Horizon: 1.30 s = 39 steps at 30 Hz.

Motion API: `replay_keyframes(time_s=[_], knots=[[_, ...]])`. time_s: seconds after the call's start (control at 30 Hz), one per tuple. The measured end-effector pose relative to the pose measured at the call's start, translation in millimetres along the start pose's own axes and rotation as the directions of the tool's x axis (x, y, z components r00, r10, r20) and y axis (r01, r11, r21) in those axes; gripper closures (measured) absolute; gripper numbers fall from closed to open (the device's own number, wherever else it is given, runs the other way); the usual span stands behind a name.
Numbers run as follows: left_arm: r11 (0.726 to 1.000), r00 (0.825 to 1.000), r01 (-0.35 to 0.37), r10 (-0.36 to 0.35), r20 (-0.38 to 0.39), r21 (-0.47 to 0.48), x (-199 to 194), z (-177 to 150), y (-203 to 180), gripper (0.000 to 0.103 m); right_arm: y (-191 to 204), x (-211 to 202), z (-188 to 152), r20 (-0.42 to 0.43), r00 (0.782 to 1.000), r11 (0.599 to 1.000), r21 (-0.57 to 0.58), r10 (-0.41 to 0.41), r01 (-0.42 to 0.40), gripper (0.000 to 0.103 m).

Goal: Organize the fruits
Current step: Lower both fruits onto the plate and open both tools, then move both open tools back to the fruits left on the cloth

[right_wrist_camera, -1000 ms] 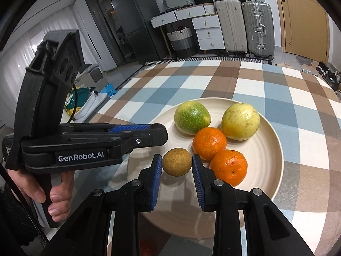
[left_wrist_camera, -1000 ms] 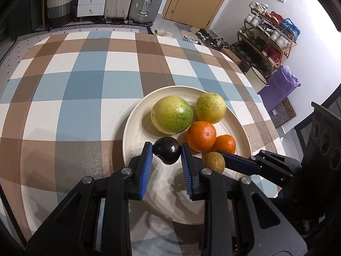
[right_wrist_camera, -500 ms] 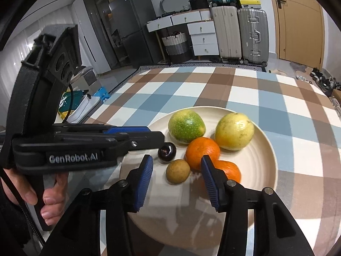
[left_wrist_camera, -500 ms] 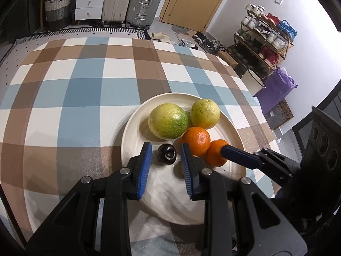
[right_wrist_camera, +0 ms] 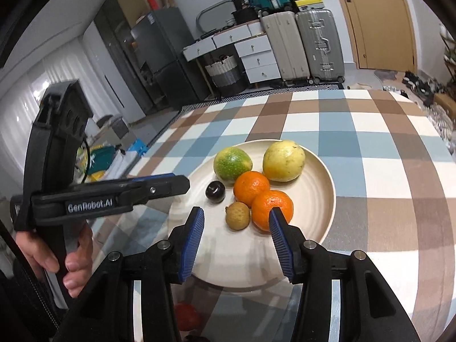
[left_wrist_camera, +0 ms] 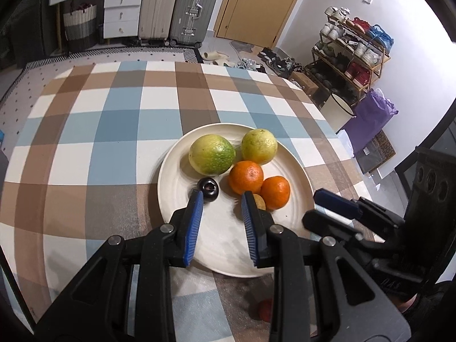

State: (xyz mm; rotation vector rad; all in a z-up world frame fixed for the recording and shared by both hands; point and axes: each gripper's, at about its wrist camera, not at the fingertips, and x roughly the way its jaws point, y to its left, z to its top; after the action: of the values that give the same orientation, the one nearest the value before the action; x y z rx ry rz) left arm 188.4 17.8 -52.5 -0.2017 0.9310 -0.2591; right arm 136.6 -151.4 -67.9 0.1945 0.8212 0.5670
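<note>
Still, one red fruit lies on the tablecloth just outside the plate's near rim, behind both sets of fingertips. Left gripper, narrowly parted, and right gripper, wider, are empty above that rim.

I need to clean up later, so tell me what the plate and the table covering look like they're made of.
Plate: cream, matte to satin, with faint concentric ridges and a thick raised rim. It looks like glazed ceramic or melamine; the look leaves it open.
Table covering: a blue, brown and white check print lying smooth, with soft sheen near the front edge. Probably wipeable vinyl or coated cloth rather than plain fabric.
</note>
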Motion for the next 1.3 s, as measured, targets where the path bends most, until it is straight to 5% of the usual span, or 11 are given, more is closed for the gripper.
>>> replay_keyframes(time_s=[0.13, 0.27, 0.37, 0.67, 0.77, 0.97, 1.3], knots=[[1.000, 1.000, -0.011, 0.011, 0.016, 0.011, -13.7, -6.1, -8.3, 0.079, 1.0, -15.6, 2.1, 0.037, 0.999, 0.999, 0.026, 0.019, -0.020, 0.053], [0.999, 0.999, -0.017, 0.017, 0.029, 0.029, -28.5, -13.9, -18.4, 0.079, 8.0, -34.4, 0.3, 0.085, 0.996, 1.000, 0.013, 0.024, -0.025, 0.036], [0.999, 0.999, -0.026, 0.024, 0.048, 0.045, -40.0, -20.7, -26.0, 0.078, 14.4, -45.5, -3.1, 0.111, 0.994, 1.000, -0.005, 0.022, -0.022, 0.032], [0.999, 0.995, -0.028, 0.024, 0.099, 0.039, -71.4, -48.2, -36.6, 0.064, 27.3, -69.1, -19.1, 0.124, 0.992, 0.999, -0.031, -0.010, 0.014, 0.026], [0.998, 0.993, -0.037, 0.032, 0.116, 0.043, -78.2, -56.8, -39.6, 0.052, 29.4, -76.9, -25.4, 0.133, 0.991, 0.999, -0.037, -0.021, 0.026, 0.023], [0.998, 0.991, -0.032, 0.025, 0.133, 0.052, -91.1, -77.4, -43.1, 0.048, 33.5, -91.9, -35.6, 0.156, 0.987, 0.998, -0.046, -0.042, 0.049, 0.018], [0.998, 0.989, -0.045, 0.038, 0.142, 0.044, -104.3, -114.9, -41.3, 0.022, 39.6, -107.8, -55.9, 0.160, 0.985, 0.995, -0.067, -0.060, 0.072, 0.015]])
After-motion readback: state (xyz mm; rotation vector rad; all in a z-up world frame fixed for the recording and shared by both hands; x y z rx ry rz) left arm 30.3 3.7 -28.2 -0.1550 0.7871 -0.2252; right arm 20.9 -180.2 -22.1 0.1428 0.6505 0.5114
